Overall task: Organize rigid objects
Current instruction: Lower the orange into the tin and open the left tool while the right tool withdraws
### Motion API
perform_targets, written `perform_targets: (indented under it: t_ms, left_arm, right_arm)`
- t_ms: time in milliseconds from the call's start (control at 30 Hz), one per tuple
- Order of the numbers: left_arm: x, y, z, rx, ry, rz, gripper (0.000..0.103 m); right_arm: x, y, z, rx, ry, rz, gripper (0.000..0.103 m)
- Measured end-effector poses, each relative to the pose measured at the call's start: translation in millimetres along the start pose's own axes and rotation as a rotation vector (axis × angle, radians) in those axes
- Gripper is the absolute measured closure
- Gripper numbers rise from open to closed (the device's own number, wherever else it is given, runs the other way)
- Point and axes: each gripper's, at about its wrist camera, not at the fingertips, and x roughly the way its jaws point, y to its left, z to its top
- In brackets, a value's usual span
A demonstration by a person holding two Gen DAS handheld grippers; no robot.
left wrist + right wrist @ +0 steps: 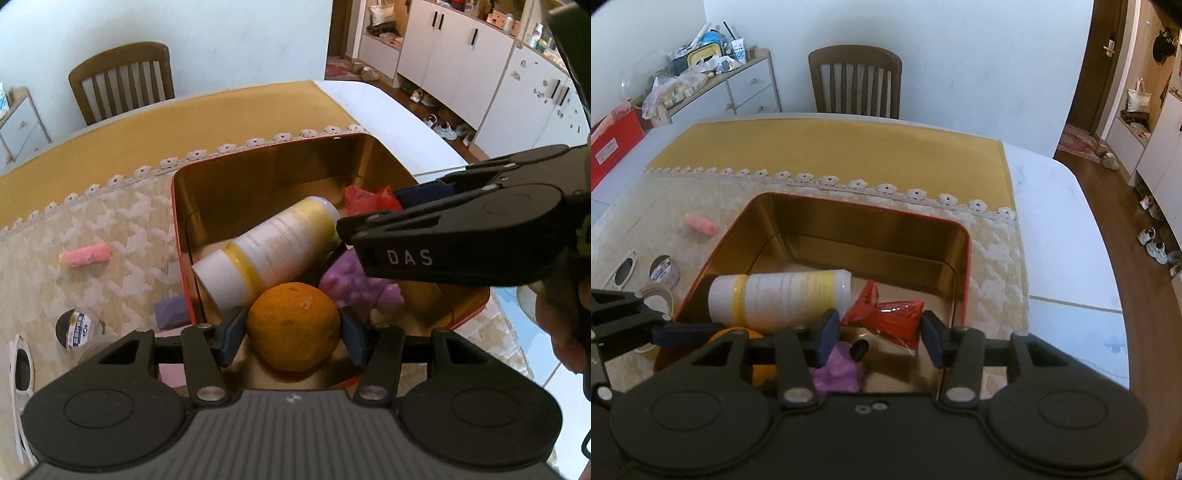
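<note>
The left tongs (291,332) pinch the orange (293,325) low over the red tin (258,147), apparently to drop it inside. The right tongs (879,338) are spread, empty, above the red packet (890,317).

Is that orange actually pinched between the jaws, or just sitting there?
Touching. In the left wrist view the left gripper has both blue pads against the orange's sides, holding it over the tin.

Left gripper (291,334) tilts steeply downward with its 2 blue pads pressed against either side of the orange (293,325), while the right gripper (879,332) angles down beside it, jaws apart, nothing touching its pads, a hand (561,328) behind it.
</note>
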Motion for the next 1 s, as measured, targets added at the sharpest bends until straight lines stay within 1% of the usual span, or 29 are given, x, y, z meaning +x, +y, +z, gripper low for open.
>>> perform_targets:
  t_ms: [67,200,300,367,400,433,533,733,767,933,1000]
  left_arm:
    - [-0.2,0.0,0.1,0.005,-0.002,-0.001,0.048]
    - [-2.6,2.5,-1.3,-0.009,-0.013,-0.014,0.048]
    - [-10.2,0.3,-2.0,0.004,-0.051,-0.017,0.047]
    - [-14.8,-0.8,-1.2,0.01,-0.071,-0.026,0.042]
    - [-17.0,-0.8,-1.0,0.008,-0.079,-0.028,0.037]
    - [-19.3,-0.6,-0.8,0.003,-0.087,-0.032,0.036]
    - [-24.2,0.3,-0.8,-0.004,-0.097,-0.041,0.036]
    - [-36.2,2.2,-4.4,-0.007,-0.119,-0.05,0.036]
    - [-38.6,3.2,-5.2,-0.008,-0.125,-0.052,0.036]
    - [-51.6,9.5,-10.7,-0.012,-0.15,-0.063,0.036]
    - [-57.7,12.7,-12.5,-0.017,-0.16,-0.069,0.036]
  right_arm:
    - [-0.4,-0.4,0.1,0.008,0.001,0.0,0.053]
    - [-2.8,-1.9,-1.9,0.016,-0.003,0.003,0.043]
    - [-6.2,-1.4,-3.5,0.019,-0.006,0.004,0.042]
    - [-8.7,-1.0,-3.6,0.023,-0.011,0.008,0.04]
    - [-10.8,-0.5,-3.5,0.023,-0.014,0.009,0.039]
    - [-13.0,0.3,-3.3,0.022,-0.019,0.008,0.039]
    - [-19.0,1.0,-3.2,0.03,-0.027,0.007,0.039]
    - [-34.6,1.3,-6.6,0.051,-0.051,0.009,0.029]
    - [-37.5,1.5,-7.3,0.054,-0.056,0.009,0.026]
    - [-50.8,3.0,-9.8,0.083,-0.078,0.006,0.024]
    - [-57.3,5.4,-10.8,0.093,-0.089,0.009,0.019]
